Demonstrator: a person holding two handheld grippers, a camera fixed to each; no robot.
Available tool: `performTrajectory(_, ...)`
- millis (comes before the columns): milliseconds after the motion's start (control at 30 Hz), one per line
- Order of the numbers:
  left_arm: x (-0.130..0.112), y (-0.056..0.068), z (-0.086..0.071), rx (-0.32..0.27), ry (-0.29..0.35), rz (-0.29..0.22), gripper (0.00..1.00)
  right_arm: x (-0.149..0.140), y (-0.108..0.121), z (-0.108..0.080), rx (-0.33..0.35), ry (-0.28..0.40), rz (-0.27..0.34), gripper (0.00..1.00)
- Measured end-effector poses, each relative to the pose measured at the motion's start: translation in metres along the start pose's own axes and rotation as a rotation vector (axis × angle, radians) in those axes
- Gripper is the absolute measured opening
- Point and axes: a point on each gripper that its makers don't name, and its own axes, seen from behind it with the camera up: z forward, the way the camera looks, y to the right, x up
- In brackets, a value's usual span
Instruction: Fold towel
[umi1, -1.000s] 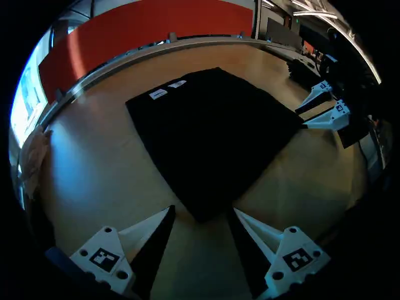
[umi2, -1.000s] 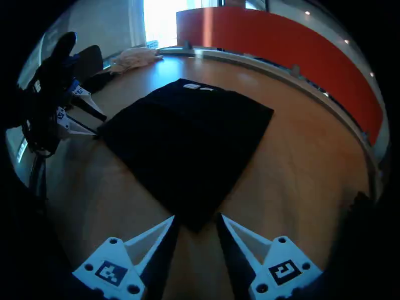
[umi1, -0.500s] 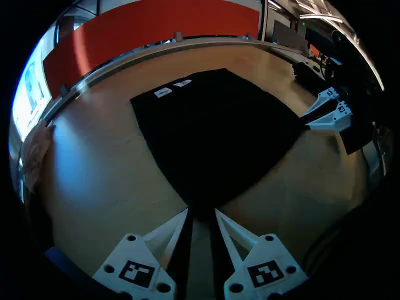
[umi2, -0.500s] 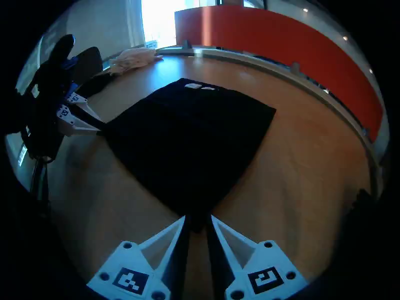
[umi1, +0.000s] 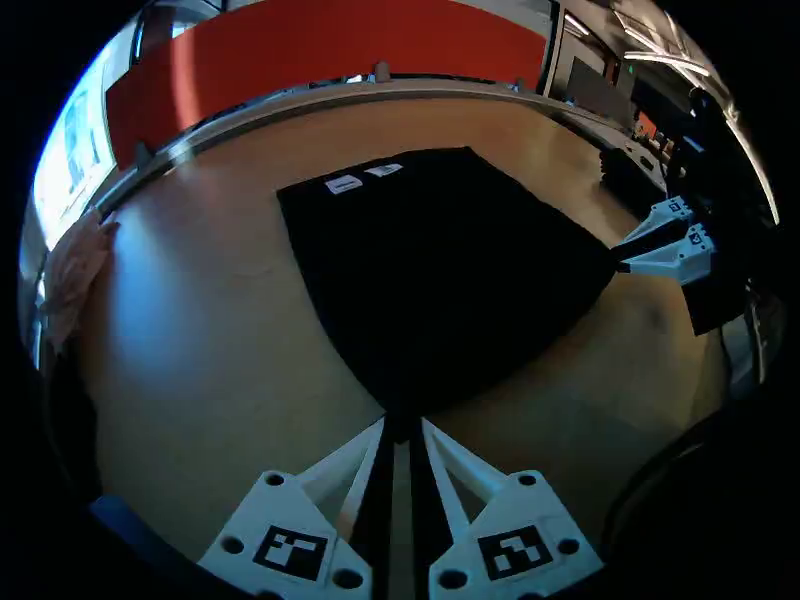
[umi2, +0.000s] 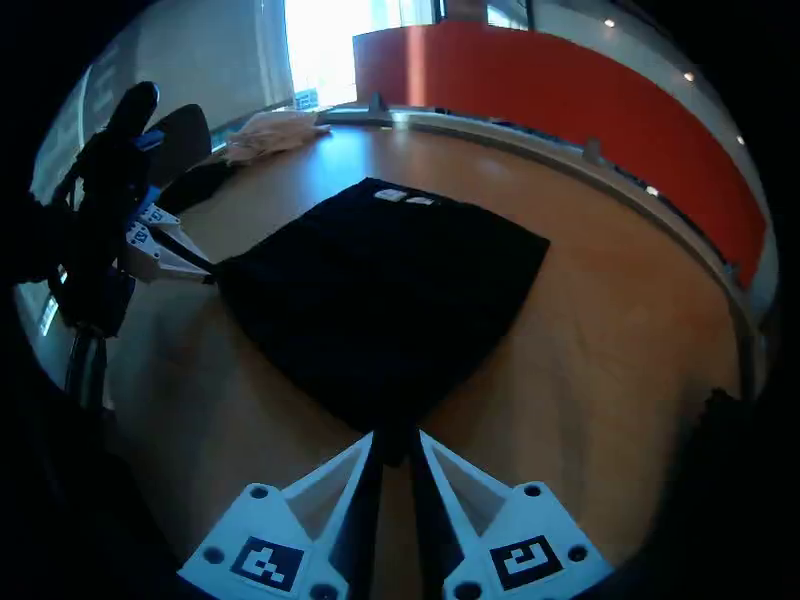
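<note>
1. A black towel (umi1: 440, 270) lies spread out in the middle of a wooden counter (umi1: 200, 330). It forms a rough four-cornered shape with no clear fold across its top.
2. The left hand-held gripper (umi1: 403, 430) is drawn narrow. Its two white fingers stand nearly together, with the nearest corner of the towel pinched between their tips.
3. The right hand-held gripper (umi2: 397, 442) is narrowed in the same way. The towel corner nearest to it is caught between its fingertips.
4. In the left gripper view, the right hand-held gripper shows farther off at the right side. Its fingers meet the towel's right-hand corner, which is pulled out to a point.
5. In the right gripper view, the left hand-held gripper shows at the left, held by a dark-clad hand. Its tips are on the towel's left-hand corner.
6. The two gripped corners sit at either end of one edge of the towel, and that edge runs between the two tools.
7. I cannot tell whether the gripped corners are lifted off the counter or still touch it.
8. Two small white labels (umi1: 362, 178) lie side by side on the towel near its far edge, well apart from both tools.
9. A pale, crumpled cloth (umi1: 75, 270) rests at the counter's edge, well apart from the towel.
10. A red wall (umi1: 330, 50) runs behind the far rim of the counter.
</note>
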Motion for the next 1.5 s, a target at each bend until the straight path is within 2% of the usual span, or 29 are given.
performTrajectory(700, 0.046, 0.004, -0.066, 0.034, 0.058, -0.051, 0.10, 0.080, -0.009, -0.066, 0.005, 0.166, 0.003, 0.17)
performTrajectory(1067, 0.056, 0.018, -0.097, 0.019, 0.067, -0.104, 0.10, 0.092, -0.010, -0.092, -0.001, 0.196, 0.018, 0.17)
performTrajectory(1500, 0.067, 0.025, -0.115, 0.010, 0.073, -0.105, 0.10, 0.095, -0.015, -0.114, 0.009, 0.197, 0.018, 0.17)
